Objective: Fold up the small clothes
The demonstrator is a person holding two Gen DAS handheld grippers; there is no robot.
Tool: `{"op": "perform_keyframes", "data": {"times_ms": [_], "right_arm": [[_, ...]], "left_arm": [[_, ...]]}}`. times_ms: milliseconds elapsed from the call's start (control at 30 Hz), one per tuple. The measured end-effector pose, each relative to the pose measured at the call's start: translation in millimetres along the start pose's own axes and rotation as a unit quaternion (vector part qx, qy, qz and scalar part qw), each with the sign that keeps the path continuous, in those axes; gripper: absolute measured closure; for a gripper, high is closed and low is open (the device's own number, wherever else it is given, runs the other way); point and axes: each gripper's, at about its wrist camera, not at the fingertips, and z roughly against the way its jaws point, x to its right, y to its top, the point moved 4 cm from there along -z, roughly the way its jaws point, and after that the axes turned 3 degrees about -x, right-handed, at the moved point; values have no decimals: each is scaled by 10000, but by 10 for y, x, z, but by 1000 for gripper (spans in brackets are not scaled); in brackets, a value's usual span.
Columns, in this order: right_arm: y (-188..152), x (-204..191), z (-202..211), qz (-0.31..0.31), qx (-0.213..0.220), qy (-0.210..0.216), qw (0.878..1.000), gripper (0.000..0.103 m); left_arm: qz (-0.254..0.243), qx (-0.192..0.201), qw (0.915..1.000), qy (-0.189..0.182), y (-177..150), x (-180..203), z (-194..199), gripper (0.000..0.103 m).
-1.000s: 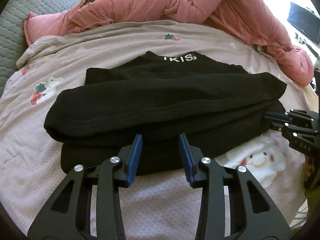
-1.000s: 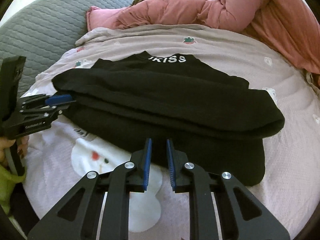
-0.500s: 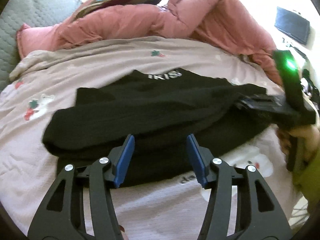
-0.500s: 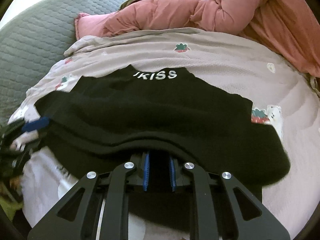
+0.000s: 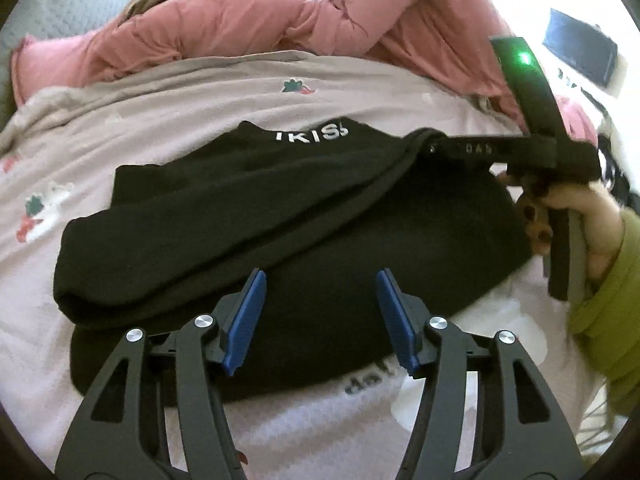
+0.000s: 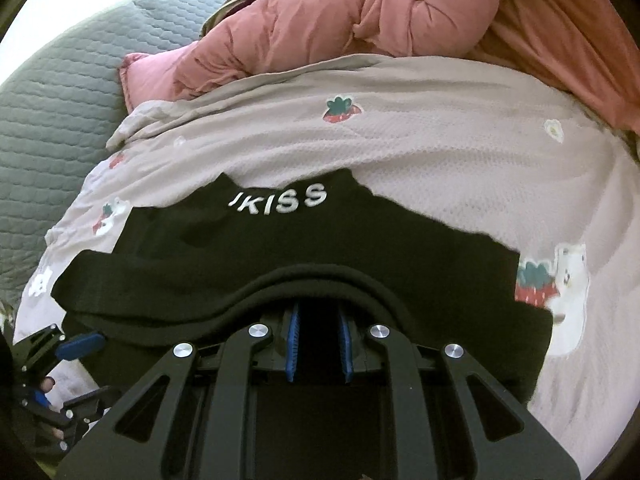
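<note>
black knit cloth, the folded garment (image 5: 280, 216) with white letters at its collar, lies on the pale printed blanket (image 5: 192, 92) of the bed. the left gripper (image 5: 320, 316) hangs over its near edge, blue pads wide apart and holding nothing. the right gripper (image 6: 318, 340) has a raised fold of the garment between its pads; they seem to pinch it, though the cloth hides the tips. a pink duvet (image 6: 340, 28) is bunched behind the blanket.
</note>
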Motion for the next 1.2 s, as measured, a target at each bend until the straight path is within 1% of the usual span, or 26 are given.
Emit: {"op": "perform_keyframes", "data": {"times_ms": [100,200,333,400,433,533,567,633,700,733,767,833,900,933,967,1033,1133,1200], "right_arm": [[86,10,-47,38,-3,-63,10000,87],[162,49,-94,-15,11,-99,9999,87],[221,91,-106,-32,91,-178,9998,86],[236,109,-83,-26,162,-198,9997,81],[246,118,-72,-10,189,-225,9996,76],[272,140,-6,68,317,-330,9989,69],[286,164,36,84,395,-383,9984,65],[317,212,124,124,567,-503,9970,59],[351,281,222,152,721,-674,9950,57],[368,329,282,129,817,-746,9938,52],[375,380,344,70,904,-801,9927,48],[370,544,506,-193,1104,-889,9897,46],[324,695,621,-428,1215,-940,9872,40],[284,768,655,-521,1203,-982,9865,37],[263,807,661,-561,1159,-1009,9865,37],[177,940,618,-673,940,-1092,9873,37],[84,1024,470,-779,591,-975,9904,37],[32,1014,367,-801,444,-896,9918,37]], "left_arm": [[52,8,9998,212,117,-82,-46,53],[381,-115,9990,220,212,-265,-163,53],[776,-74,9957,494,374,-548,-238,51],[1043,-54,9928,581,470,-683,-252,50],[1176,-46,9911,616,521,-750,-260,49],[1664,87,9844,570,648,-977,-235,48],[1816,174,9815,579,673,-1059,-212,46],[1988,333,9779,562,656,-1176,-147,44],[2117,452,9747,553,616,-1313,-75,43],[2185,486,9729,585,596,-1380,-42,42],[2271,506,9706,614,581,-1471,4,41],[2348,541,9679,707,559,-1589,57,38],[2469,499,9651,714,529,-1713,61,38],[2536,462,9637,694,512,-1756,47,38],[2598,420,9626,647,491,-1796,23,38],[2628,332,9626,570,471,-1814,-27,38],[2597,198,9645,428,441,-1783,-130,38],[2551,121,9659,430,417,-1761,-190,38]]}}
